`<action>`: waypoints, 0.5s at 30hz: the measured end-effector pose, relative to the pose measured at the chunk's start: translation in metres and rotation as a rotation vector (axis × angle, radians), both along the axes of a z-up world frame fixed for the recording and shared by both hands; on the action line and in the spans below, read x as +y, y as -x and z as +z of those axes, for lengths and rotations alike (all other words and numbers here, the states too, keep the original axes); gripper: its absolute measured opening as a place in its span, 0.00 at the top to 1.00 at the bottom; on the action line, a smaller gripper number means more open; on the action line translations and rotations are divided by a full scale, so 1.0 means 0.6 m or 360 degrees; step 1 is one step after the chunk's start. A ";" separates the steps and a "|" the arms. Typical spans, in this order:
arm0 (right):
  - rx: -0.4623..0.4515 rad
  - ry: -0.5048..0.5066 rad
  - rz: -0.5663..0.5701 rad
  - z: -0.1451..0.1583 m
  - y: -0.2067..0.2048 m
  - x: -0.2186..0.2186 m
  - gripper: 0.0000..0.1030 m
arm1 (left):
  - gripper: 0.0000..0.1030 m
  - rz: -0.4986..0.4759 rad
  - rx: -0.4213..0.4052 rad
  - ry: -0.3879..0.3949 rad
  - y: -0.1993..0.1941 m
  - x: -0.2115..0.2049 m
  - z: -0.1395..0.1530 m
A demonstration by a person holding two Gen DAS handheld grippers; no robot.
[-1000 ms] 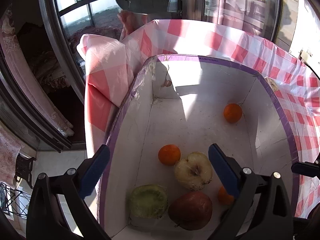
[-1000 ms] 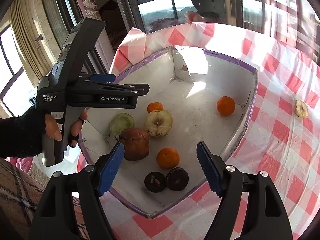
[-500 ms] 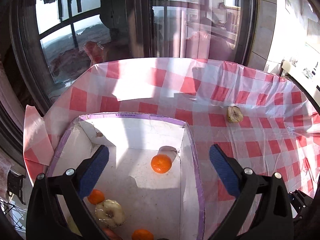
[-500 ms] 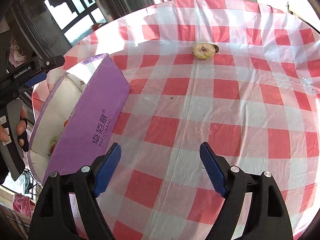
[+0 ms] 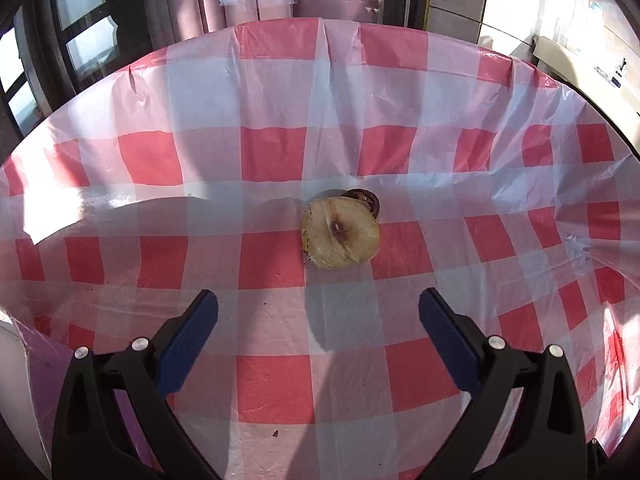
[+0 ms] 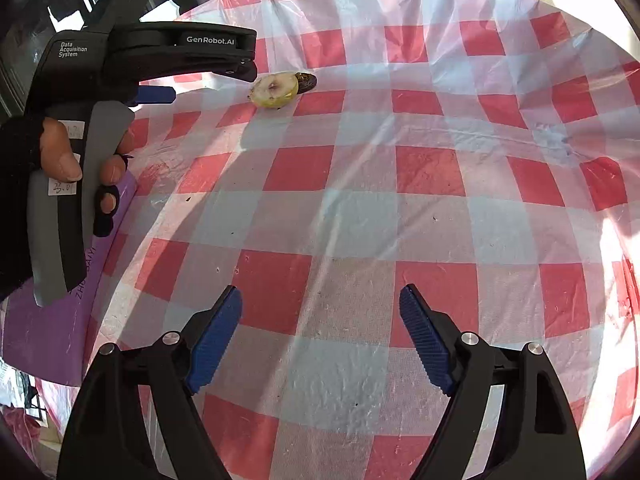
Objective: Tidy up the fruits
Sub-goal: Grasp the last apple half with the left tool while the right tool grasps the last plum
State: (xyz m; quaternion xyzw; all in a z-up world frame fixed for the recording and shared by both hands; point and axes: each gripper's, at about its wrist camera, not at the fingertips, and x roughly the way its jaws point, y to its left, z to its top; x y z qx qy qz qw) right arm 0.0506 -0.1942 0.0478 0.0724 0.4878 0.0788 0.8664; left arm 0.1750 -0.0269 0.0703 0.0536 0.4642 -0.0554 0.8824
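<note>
While both grippers hang empty, one halved fruit lies out on the checked cloth.

Tablecloth [image 5: 280,168], red and white check, plastic, wrinkled, covering the whole table. Purple box [image 6: 44,320], only a corner and side showing at the left edge of each view. Left gripper [image 5: 318,320], jaws spread wide, nothing between them, seen from the right wrist view pointing toward the fruit. Right gripper [image 6: 320,324], jaws likewise spread, holding nothing, well back from the fruit. Apple half [image 5: 340,232], cut face up, pale yellow with brown core, straight ahead of the left gripper and centred on its gap; roughly round, so no long axis to match. Dark fruit piece [image 5: 366,198], touching the apple half on its far side. Left gripper judged the nearer.
</note>
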 end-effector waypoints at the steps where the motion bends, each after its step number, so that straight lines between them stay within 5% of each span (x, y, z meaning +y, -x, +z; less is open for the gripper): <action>1: -0.0001 0.0002 -0.0011 -0.003 -0.006 -0.006 0.24 | 0.02 -0.0003 0.0007 -0.0015 -0.016 -0.008 -0.011; 12: -0.0024 -0.0014 -0.0095 -0.021 -0.063 -0.047 0.24 | 0.04 -0.0003 0.0111 -0.0030 -0.128 -0.042 -0.095; 13: -0.0024 -0.0019 -0.0096 -0.022 -0.069 -0.048 0.24 | 0.16 -0.0007 0.0108 -0.0023 -0.128 -0.042 -0.100; 14: -0.0024 -0.0023 -0.0096 -0.023 -0.075 -0.048 0.24 | 0.40 -0.0012 0.0109 -0.0011 -0.127 -0.039 -0.104; 15: -0.0026 -0.0026 -0.0089 -0.023 -0.082 -0.047 0.24 | 0.40 -0.0001 0.0106 -0.0006 -0.124 -0.035 -0.106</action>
